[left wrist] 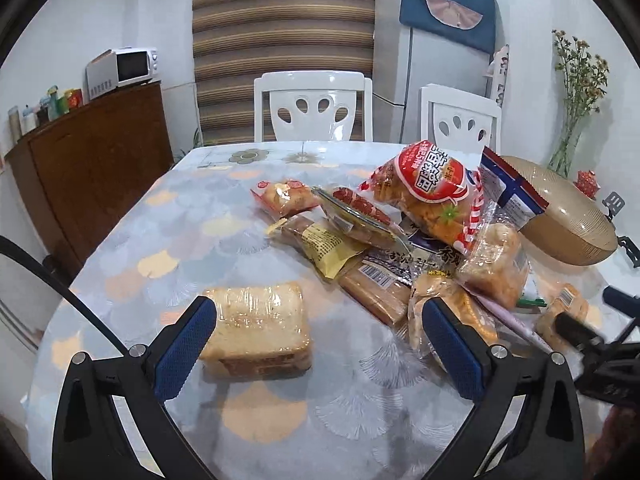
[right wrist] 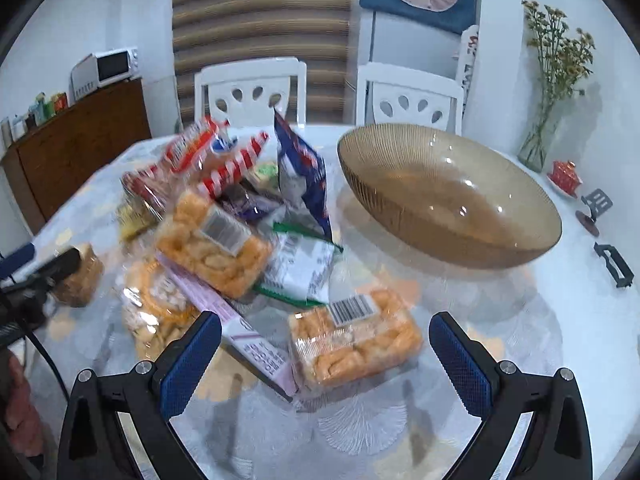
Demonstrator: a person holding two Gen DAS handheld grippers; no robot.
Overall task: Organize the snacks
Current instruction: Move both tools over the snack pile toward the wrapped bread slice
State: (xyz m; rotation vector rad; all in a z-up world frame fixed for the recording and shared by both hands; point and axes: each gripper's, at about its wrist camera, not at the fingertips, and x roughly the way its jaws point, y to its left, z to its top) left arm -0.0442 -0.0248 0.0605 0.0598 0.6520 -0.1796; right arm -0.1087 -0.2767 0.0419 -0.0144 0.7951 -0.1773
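Note:
A heap of wrapped snacks [left wrist: 404, 224] lies on the patterned table [left wrist: 168, 240]. My left gripper [left wrist: 320, 344] stands open above the table. A wrapped sandwich loaf [left wrist: 260, 328] lies just inside its left finger, not touched. A red-and-white bag [left wrist: 432, 188] tops the heap. My right gripper [right wrist: 325, 356] is open too, hovering over a clear pack of orange puffs [right wrist: 356, 336] that lies between its fingers, pads apart from it. A second puff pack [right wrist: 212, 248] and a pink box [right wrist: 240, 332] lie to the left. The amber glass bowl [right wrist: 448, 196] stands empty behind.
Two white chairs [left wrist: 314, 104] stand at the far table edge, with a fridge [left wrist: 424, 52] behind. A vase of dried flowers [right wrist: 540, 136], a red cup [right wrist: 564, 172] and small black stands [right wrist: 612, 264] sit at the right. A wooden sideboard [left wrist: 92, 168] is left.

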